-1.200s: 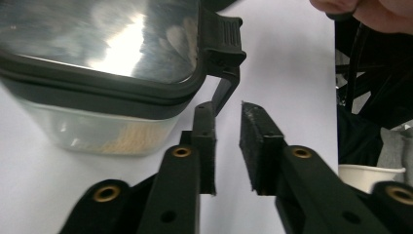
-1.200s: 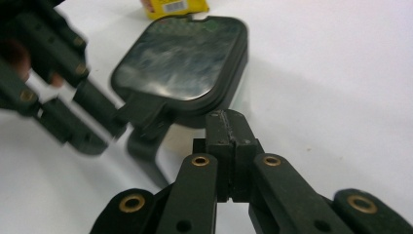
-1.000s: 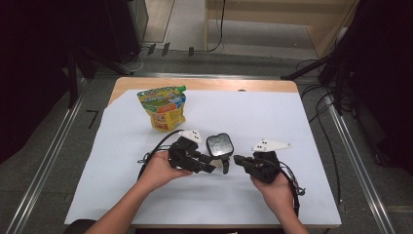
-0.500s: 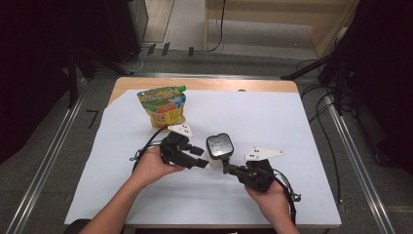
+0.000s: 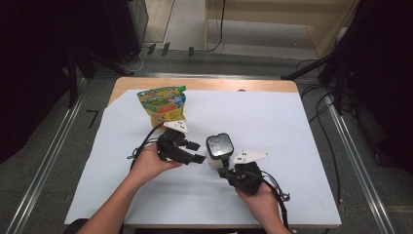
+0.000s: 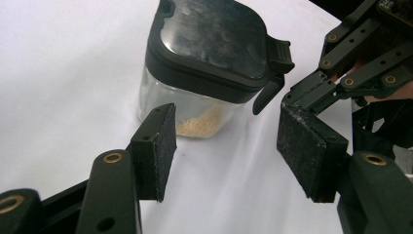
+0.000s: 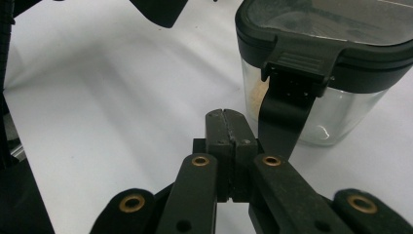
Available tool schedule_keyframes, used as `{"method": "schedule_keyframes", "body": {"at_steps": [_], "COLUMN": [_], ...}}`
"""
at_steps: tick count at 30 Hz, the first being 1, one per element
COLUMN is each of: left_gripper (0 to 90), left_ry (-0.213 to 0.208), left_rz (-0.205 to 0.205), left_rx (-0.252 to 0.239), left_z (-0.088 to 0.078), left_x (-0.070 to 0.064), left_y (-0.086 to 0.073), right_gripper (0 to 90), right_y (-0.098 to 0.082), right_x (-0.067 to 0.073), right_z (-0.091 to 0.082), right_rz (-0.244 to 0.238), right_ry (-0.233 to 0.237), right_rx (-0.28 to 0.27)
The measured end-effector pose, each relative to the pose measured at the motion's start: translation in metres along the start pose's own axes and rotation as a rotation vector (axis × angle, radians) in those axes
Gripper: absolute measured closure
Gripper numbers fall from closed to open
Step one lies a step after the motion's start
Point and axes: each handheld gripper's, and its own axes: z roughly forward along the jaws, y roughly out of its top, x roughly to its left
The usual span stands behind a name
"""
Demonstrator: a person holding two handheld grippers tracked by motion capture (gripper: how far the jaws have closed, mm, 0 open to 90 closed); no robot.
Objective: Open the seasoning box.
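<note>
A clear square jar (image 5: 219, 146) with a black clip lid stands on the white sheet, a little tan powder in its bottom (image 6: 204, 124). My left gripper (image 5: 196, 152) lies just left of it. Its jaws have just been opening and now stand open (image 6: 229, 122), with nothing between the pads and the jar (image 6: 209, 63) a short way ahead. My right gripper (image 5: 224, 170) is shut and empty at the jar's near side. Its closed tips (image 7: 227, 117) sit just beside the hanging black latch (image 7: 291, 87) of the jar (image 7: 341, 97).
A yellow-green snack pouch (image 5: 163, 105) stands at the back left of the white sheet (image 5: 292, 126). The table's wooden edge (image 5: 204, 84) shows behind it. Black cables trail from both grippers, and metal rails run along the floor on either side.
The left gripper's jaws have spread wider and it has drawn slightly left of the jar. The right hand has come left and down toward the jar's latch. The jar stays put.
</note>
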Motion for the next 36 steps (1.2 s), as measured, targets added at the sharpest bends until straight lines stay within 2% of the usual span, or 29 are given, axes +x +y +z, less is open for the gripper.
{"method": "schedule_keyframes", "body": {"at_steps": [5, 18, 29, 36], "left_gripper": [40.4, 40.4, 40.5, 40.4], "left_ry": [0.002, 0.008, 0.011, 0.009], "left_rz": [0.0, -0.006, 0.002, 0.003], "left_rx": [-0.011, -0.006, -0.013, -0.01], "left_z": [-0.001, -0.002, -0.002, -0.001], "left_x": [0.0, 0.002, 0.001, 0.001], "left_y": [0.0, -0.001, -0.001, -0.001], "right_gripper": [90.0, 90.0, 90.0, 90.0], "right_y": [-0.001, -0.001, -0.002, -0.004], "right_x": [-0.004, -0.006, -0.024, -0.039], "right_z": [0.002, 0.001, -0.011, -0.02], "right_rz": [0.011, -0.017, 0.039, 0.077], "right_ry": [-0.013, -0.032, -0.057, -0.091], "right_rx": [0.003, 0.023, 0.002, -0.011]}}
